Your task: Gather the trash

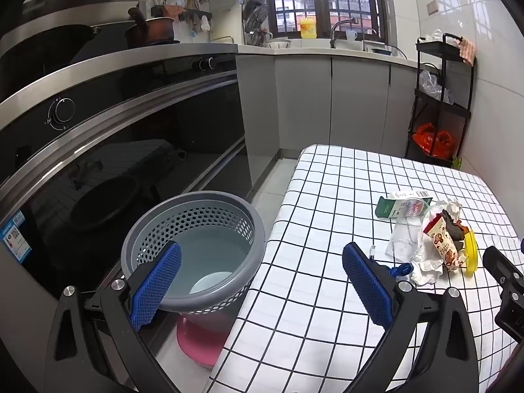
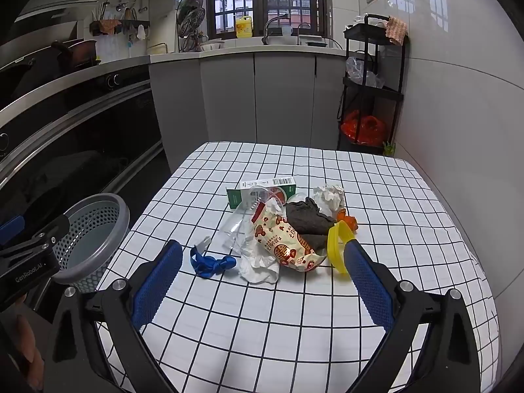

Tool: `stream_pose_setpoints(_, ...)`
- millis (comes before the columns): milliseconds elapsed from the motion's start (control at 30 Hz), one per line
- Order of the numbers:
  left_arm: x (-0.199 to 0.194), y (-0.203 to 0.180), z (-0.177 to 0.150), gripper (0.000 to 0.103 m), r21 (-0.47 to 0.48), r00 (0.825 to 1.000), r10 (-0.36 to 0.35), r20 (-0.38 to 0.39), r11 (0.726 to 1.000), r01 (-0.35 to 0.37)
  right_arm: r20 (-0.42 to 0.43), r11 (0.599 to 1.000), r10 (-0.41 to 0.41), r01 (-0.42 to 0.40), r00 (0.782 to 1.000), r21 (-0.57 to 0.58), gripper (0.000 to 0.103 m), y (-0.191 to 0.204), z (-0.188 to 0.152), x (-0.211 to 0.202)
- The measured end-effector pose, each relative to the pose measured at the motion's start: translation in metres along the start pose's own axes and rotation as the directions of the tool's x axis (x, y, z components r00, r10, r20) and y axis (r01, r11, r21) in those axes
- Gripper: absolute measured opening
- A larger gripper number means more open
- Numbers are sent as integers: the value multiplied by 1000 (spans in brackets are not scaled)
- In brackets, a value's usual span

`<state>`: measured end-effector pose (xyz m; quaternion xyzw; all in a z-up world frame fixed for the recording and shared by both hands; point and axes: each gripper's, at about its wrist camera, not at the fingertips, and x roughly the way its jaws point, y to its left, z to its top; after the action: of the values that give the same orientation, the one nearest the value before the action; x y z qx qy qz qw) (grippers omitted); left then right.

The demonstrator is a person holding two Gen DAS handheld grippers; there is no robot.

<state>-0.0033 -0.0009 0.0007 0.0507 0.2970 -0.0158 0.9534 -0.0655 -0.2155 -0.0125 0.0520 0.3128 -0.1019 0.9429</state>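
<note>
Two grippers, left [image 1: 262, 281] (marked "GenRobot.AI") and right [image 2: 263, 281], hold empty jaws wide above trash [image 2: 285, 229].

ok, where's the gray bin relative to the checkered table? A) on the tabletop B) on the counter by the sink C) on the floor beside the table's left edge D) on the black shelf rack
C: the gray bin stands below and beside the left edge of the checkered table, in front of the oven.
</note>
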Motion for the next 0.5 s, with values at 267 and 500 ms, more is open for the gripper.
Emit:
stream_pose_setpoints(267,1,0,0,97,3,1000,0,-2,1000,0,-2,1000,2,-2,1000,0,94,1,-1,1)
stream_pose_setpoints(500,1,0,0,97,3,1000,0,-2,1000,0,1,1000,1,-1,1000,5,94,-1,1,-1)
